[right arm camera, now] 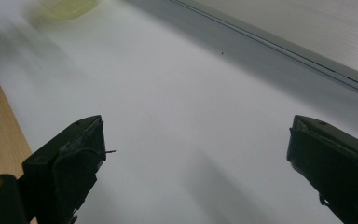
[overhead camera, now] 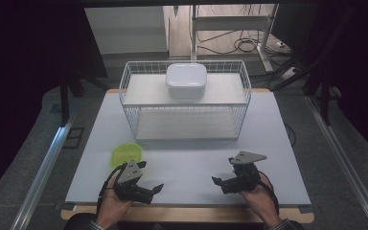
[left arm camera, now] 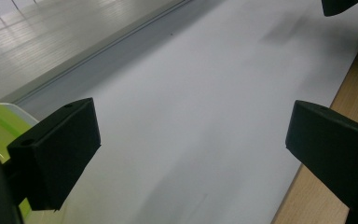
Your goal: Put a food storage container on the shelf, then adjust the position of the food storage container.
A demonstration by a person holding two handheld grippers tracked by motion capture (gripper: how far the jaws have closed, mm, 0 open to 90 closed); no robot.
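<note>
Both the left gripper (overhead camera: 151, 184) and right gripper (overhead camera: 220, 183) gape empty near the table's front edge (overhead camera: 187, 205), the green lid (overhead camera: 126, 154) just behind the left one.

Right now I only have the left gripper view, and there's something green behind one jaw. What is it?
Observer: From the high view, it's a shallow green container lying on the table, right beside the left gripper.
Operator: Anything else on the table?
Observer: A white wire basket stands at the far side, with a white lidded box on its upper shelf.
Operator: What is the right gripper doing?
Observer: The right gripper is open over bare table, with nothing between its jaws.
</note>
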